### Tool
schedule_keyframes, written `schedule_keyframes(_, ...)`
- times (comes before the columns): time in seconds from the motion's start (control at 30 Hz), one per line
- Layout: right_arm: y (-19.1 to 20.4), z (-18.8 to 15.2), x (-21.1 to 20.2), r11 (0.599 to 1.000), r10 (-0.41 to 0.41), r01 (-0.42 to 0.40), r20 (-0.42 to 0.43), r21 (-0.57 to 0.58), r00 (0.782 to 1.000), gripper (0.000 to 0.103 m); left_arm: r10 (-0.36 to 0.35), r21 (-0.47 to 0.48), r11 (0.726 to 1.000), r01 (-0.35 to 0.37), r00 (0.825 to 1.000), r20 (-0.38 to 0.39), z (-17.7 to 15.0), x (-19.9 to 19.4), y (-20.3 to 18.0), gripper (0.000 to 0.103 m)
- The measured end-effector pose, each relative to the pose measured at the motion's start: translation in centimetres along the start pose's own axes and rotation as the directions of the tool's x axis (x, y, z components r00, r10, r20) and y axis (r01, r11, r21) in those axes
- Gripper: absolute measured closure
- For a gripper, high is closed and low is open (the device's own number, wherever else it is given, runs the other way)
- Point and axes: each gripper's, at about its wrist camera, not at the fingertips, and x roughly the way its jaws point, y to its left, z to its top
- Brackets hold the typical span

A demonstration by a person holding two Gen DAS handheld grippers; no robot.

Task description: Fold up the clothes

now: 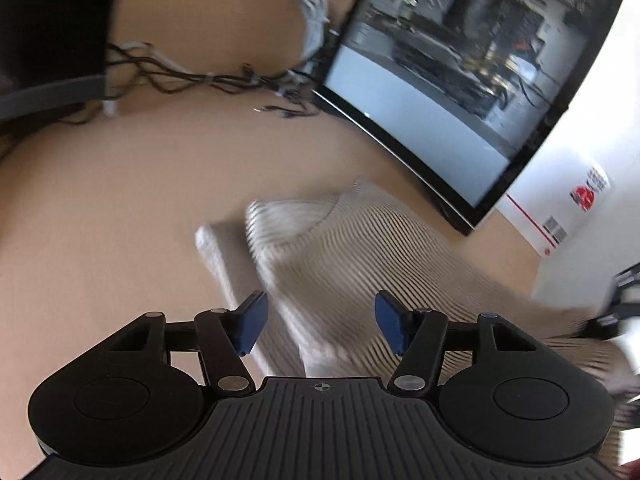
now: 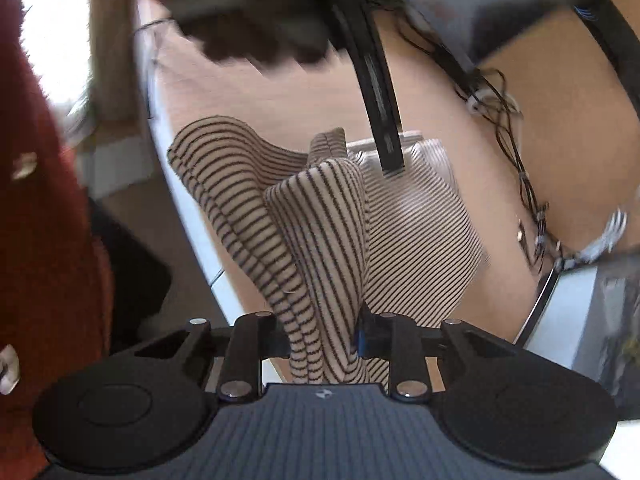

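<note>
— How far is the folding, you think?

— Not finished. The striped top (image 1: pixel 360 248) lies on the tan table (image 1: pixel 120 208), part of it flat, no neat packet yet. The left gripper (image 1: pixel 320 320) stands about half open over the cloth, nothing between its jaws.

— And the other side?

— The right gripper (image 2: pixel 320 336) has pinched a bunch of the same top and holds it up. Only the left view shows the monitor (image 1: pixel 460 92); only the right shows the lifted folds and a red sleeve (image 2: pixel 44 208).
</note>
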Motion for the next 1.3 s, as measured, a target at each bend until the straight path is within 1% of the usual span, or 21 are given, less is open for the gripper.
schedule_keyframes(0.13,-1.7,2.3,-1.7,0.976,0.018,-0.023,-0.022,-0.215,1.000,0.078,-0.014,0.025,1.000,0.015,0.999,-0.041,-0.2,2.0,0.7,0.040)
schedule_keyframes(0.2,-3.5,3.2,-0.8,0.954,0.036,-0.037,-0.012,-0.298,0.999,0.076,-0.021,0.021,1.000,0.022,0.999,-0.047,-0.5,2.2,1.3,0.041)
schedule_keyframes(0.27,-5.5,3.5,1.3,0.943,0.067,-0.064,-0.003,-0.328,0.998,0.072,-0.023,0.000,1.000,0.023,0.999,-0.045,-0.6,2.0,1.7,0.044)
schedule_keyframes(0.33,-7.8,3.3,4.6,0.946,0.091,-0.085,0.005,-0.312,0.996,0.055,-0.021,-0.048,0.999,0.019,0.999,-0.037,-0.7,1.4,2.5,0.051)
schedule_keyframes(0.37,-8.8,2.9,6.5,0.952,0.092,-0.088,0.002,-0.293,0.996,0.051,-0.018,-0.090,0.996,0.015,0.999,-0.030,-0.8,0.9,3.0,0.051)
schedule_keyframes(0.4,-9.8,2.6,8.6,0.958,0.087,-0.085,-0.003,-0.274,0.996,0.046,-0.005,-0.130,0.991,0.003,1.000,-0.018,-0.9,0.1,3.5,0.047)
schedule_keyframes(0.47,-11.3,1.9,11.1,0.978,0.077,-0.070,0.028,-0.198,0.997,0.046,0.028,-0.208,0.978,-0.025,0.999,0.015,-1.3,-2.1,4.3,0.041)
schedule_keyframes(0.53,-12.3,1.4,12.5,0.992,0.064,-0.055,0.074,-0.117,0.995,0.039,0.007,-0.258,0.966,0.009,0.998,0.060,-1.2,-4.4,4.8,0.033)
schedule_keyframes(0.67,-12.3,0.5,12.4,0.999,0.034,-0.030,0.149,-0.032,0.988,0.033,-0.060,-0.235,0.968,0.093,0.988,0.144,-0.2,-7.2,4.2,0.010)
schedule_keyframes(0.7,-12.1,0.3,12.4,1.000,0.024,-0.021,0.159,-0.020,0.987,0.030,-0.066,-0.214,0.972,0.095,0.988,0.141,0.3,-7.0,3.6,0.008)
schedule_keyframes(0.77,-11.9,0.0,12.3,1.000,0.003,-0.003,0.173,0.002,0.985,0.026,-0.037,-0.159,0.986,0.053,0.994,0.105,1.5,-5.7,2.1,0.008)
schedule_keyframes(0.83,-12.0,-0.4,12.2,1.000,-0.019,0.015,0.187,0.022,0.982,0.020,0.054,-0.096,0.994,-0.049,0.997,0.050,2.7,-3.4,0.9,0.012)
schedule_keyframes(0.9,-12.5,-0.8,11.6,0.998,-0.050,0.042,0.206,0.045,0.977,0.018,0.159,-0.036,0.987,-0.158,0.987,0.018,3.7,-1.2,0.2,0.016)
schedule_keyframes(0.97,-12.8,-1.3,10.6,0.992,-0.098,0.078,0.229,0.095,0.968,0.016,0.236,-0.002,0.972,-0.236,0.972,0.005,4.3,0.4,0.4,0.013)
schedule_keyframes(1.0,-13.2,-1.7,10.0,0.986,-0.128,0.098,0.240,0.136,0.962,0.011,0.252,-0.003,0.968,-0.252,0.968,-0.001,4.6,0.8,0.7,0.013)
schedule_keyframes(1.03,-13.6,-2.0,9.5,0.977,-0.158,0.113,0.250,0.183,0.955,0.002,0.262,-0.007,0.965,-0.262,0.965,-0.006,4.7,1.0,0.9,0.012)
schedule_keyframes(1.07,-14.1,-2.4,9.0,0.962,-0.185,0.120,0.264,0.244,0.947,0.000,0.269,-0.010,0.963,-0.269,0.963,-0.009,4.8,1.1,1.1,0.012)
schedule_keyframes(1.13,-14.8,-3.6,7.8,0.917,-0.232,0.112,0.285,0.384,0.930,0.000,0.282,-0.017,0.959,-0.282,0.959,-0.018,4.7,1.2,1.6,0.010)
schedule_keyframes(1.2,-15.1,-5.0,7.3,0.854,-0.282,0.108,0.280,0.509,0.918,0.000,0.282,-0.045,0.958,-0.283,0.959,-0.037,4.7,1.2,2.3,0.009)
schedule_keyframes(1.27,-15.2,-6.3,7.9,0.788,-0.328,0.124,0.241,0.603,0.913,0.000,0.272,-0.067,0.959,-0.275,0.961,-0.048,4.5,1.1,2.8,0.008)
schedule_keyframes(1.3,-15.3,-6.7,8.9,0.762,-0.341,0.144,0.202,0.632,0.918,0.000,0.271,-0.068,0.959,-0.274,0.961,-0.052,4.4,1.1,2.8,0.008)
